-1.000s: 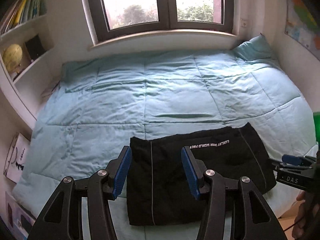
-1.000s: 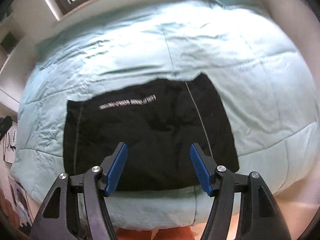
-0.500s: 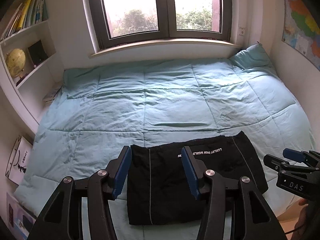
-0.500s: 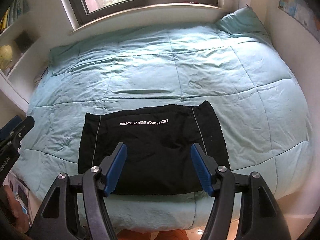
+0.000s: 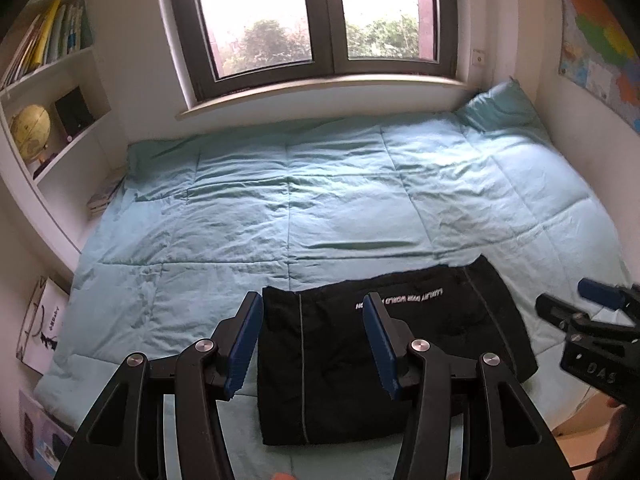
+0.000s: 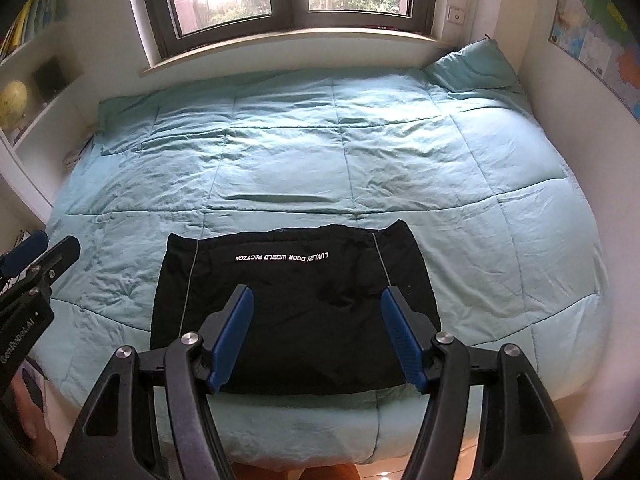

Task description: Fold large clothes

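Black garment (image 6: pixel 296 316) w/ thin pale grey stripes down each side & white upside-down lettering across the top. Under it, quilt (image 6: pixel 360 168) is pale teal, stitched into big squares; pillow (image 6: pixel 472 66) same teal. Left gripper (image 5: pixel 312 340): black frame, blue pads, silver screws. Right gripper (image 6: pixel 316 336): same black w/ blue pads. Window frame (image 5: pixel 320 16) dark grey-brown, green trees behind the glass. Walls white. Globe (image 5: pixel 30 130) yellowish on white shelf (image 5: pixel 68 60). Wall map (image 5: pixel 596 36) multicolour: orange, green, yellow, blue patches.
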Motion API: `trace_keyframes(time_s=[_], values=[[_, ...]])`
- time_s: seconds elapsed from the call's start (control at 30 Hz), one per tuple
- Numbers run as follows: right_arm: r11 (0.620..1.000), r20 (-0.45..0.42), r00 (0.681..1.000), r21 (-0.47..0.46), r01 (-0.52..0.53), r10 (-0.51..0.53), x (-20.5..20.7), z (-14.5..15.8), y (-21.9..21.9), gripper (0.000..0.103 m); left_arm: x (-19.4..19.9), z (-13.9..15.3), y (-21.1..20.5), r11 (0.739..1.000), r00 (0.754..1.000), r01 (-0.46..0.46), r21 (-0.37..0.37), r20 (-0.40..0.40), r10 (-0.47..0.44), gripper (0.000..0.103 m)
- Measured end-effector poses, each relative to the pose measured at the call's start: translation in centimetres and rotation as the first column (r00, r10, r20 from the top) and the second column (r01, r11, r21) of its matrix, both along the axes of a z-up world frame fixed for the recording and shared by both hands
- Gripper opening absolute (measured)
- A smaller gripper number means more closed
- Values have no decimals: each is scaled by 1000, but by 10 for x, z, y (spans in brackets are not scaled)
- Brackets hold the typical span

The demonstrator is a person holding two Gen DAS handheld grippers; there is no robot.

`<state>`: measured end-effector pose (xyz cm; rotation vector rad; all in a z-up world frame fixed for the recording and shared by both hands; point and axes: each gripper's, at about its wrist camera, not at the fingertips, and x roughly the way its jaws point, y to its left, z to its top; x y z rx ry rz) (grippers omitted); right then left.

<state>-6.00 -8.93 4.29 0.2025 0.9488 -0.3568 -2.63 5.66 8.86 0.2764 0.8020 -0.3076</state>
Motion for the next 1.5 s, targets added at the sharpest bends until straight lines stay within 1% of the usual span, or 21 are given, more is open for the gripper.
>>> trace_keyframes(time_s=[0.07, 0.4, 0.83, 1.03, 1.5], values=[[1000, -4, 1000, 3, 0, 0, 0, -1, 2, 69, 1, -8, -2, 1000, 1000, 0, 32, -7, 0, 53], [1000, -63, 998, 15, -9, 10, 2, -22, 7, 69, 5, -30, 2, 998, 998, -17, 62, -52, 21, 53], [1000, -81, 996, 15, -25, 26, 4, -30, 14, 69, 7, -32, 12, 996, 998, -35, 78, -50, 39, 53], [999, -94, 995, 21, -29, 31, 7, -36, 13, 69, 0, -36, 2, 990, 1000, 6, 140, -19, -3, 53], [999, -115, 993, 28, -27, 30, 10, -44, 8, 69, 4, -40, -1, 988, 1000, 5, 151, -27, -1, 53]])
